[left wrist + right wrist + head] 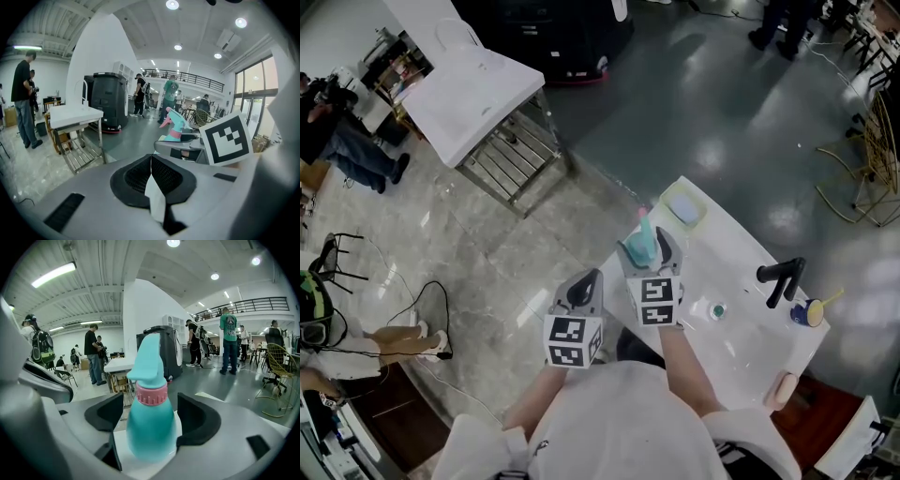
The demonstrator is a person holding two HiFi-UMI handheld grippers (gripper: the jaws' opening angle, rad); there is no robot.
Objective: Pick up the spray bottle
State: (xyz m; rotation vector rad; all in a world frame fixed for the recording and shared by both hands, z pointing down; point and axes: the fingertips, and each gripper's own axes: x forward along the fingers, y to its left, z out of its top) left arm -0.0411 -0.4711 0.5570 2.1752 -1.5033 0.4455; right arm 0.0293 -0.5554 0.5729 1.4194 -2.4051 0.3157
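The spray bottle (151, 427) is teal with a pink collar and a teal trigger head. It stands upright between the dark pads of my right gripper (152, 414), which is shut on its body. In the head view the spray bottle (638, 247) is held in the right gripper (652, 244) over the near left edge of the white table (741, 347). My left gripper (584, 284) hangs beside it, off the table to the left. In the left gripper view, the left gripper (151, 168) has its pads pressed together on nothing, and the spray bottle (174, 127) shows beyond it.
On the white table are a pale tray (682, 208), a black tap-like fitting (780, 279), a blue cup (806, 314) and a small round item (717, 310). Another white table (469, 89) with a metal rack stands far left. People stand around the hall.
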